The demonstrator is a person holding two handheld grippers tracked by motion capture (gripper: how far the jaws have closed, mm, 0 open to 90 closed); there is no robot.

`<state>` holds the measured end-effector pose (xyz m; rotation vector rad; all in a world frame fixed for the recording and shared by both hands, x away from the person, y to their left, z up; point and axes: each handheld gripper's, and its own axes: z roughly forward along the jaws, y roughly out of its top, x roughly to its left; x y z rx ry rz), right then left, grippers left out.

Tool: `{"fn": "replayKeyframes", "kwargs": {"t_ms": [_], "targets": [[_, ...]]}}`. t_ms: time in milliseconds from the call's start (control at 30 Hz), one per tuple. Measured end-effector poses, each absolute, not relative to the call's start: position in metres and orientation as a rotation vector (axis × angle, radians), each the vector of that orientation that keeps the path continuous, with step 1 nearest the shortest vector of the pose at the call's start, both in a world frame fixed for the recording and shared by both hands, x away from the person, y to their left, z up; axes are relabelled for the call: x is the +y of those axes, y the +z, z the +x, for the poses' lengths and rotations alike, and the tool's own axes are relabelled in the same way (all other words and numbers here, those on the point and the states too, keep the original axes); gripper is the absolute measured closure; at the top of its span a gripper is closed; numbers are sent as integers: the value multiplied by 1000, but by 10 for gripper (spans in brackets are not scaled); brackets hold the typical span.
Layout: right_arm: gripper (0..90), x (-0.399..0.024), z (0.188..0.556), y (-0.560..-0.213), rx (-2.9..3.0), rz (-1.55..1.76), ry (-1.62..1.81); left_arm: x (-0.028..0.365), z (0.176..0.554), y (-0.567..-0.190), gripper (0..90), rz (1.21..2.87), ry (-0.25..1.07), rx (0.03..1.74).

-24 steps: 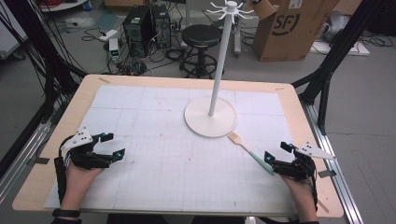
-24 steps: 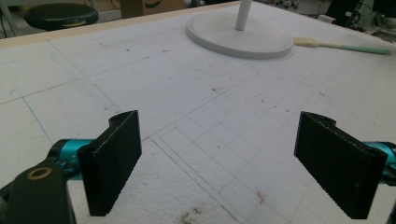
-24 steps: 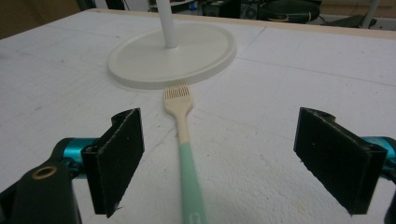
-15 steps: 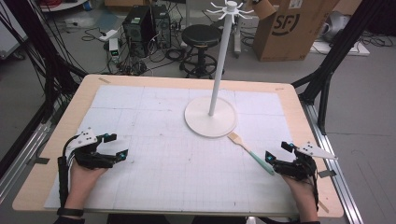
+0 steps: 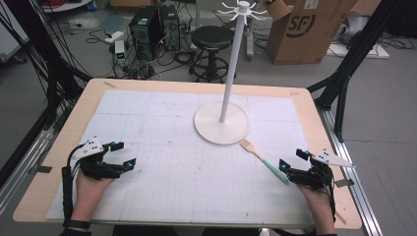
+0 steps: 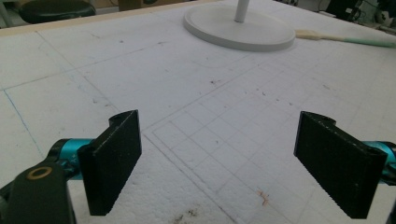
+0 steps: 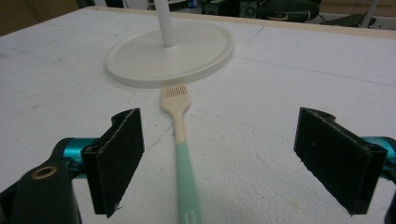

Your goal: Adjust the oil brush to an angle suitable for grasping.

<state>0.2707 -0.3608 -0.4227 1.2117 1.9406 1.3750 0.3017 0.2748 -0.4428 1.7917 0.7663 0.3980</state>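
A brush with a cream head and a mint green handle [image 5: 264, 161] [image 7: 183, 154] lies flat on the white gridded mat, its bristles close to the round base of a white stand [image 5: 222, 124] [image 7: 173, 51] [image 6: 240, 29]. My right gripper [image 5: 291, 164] [image 7: 219, 163] rests low at the mat's right, open, with the handle's end between its jaws and untouched. At the mat's left my left gripper [image 5: 124, 155] [image 6: 219, 165] is open over bare mat, nothing between its jaws. The brush [image 6: 345, 38] lies far off in the left gripper view.
The stand's tall pole [image 5: 232, 64] rises from its base to a ring of hooks at the top. The wooden table edge [image 5: 74, 123] frames the mat. Beyond the table stand a stool [image 5: 211, 37], computer cases [image 5: 152, 29] and a cardboard box [image 5: 307, 27].
My left gripper has shifted slightly toward the near edge of the table. The right gripper and the brush have stayed in place.
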Motion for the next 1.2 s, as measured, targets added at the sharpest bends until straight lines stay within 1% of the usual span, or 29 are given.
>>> {"fn": "replayKeyframes", "kwargs": {"t_ms": [233,533,700,767,800,833,1033,1100,1200], "targets": [[152,-357,273,-419,1943,1204,1379,274,302,-447,158,1798,412,773],[165,-354,282,-423,1976,1197,1348,273,301,-447,166,1800,424,780],[214,-349,292,-426,2023,1184,1330,273,301,-448,167,1801,421,776],[253,-347,296,-426,2044,1171,1331,273,301,-448,167,1801,421,776],[253,-347,296,-426,2044,1171,1331,273,301,-448,167,1800,421,775],[296,-344,299,-427,2067,1161,1332,272,301,-448,167,1802,420,772],[390,-335,306,-433,2154,1138,1263,272,301,-448,169,1805,423,771],[440,-334,308,-436,2184,1144,1248,271,301,-448,170,1808,424,769],[491,-331,310,-439,2212,1140,1216,271,301,-448,172,1809,427,770]]}}
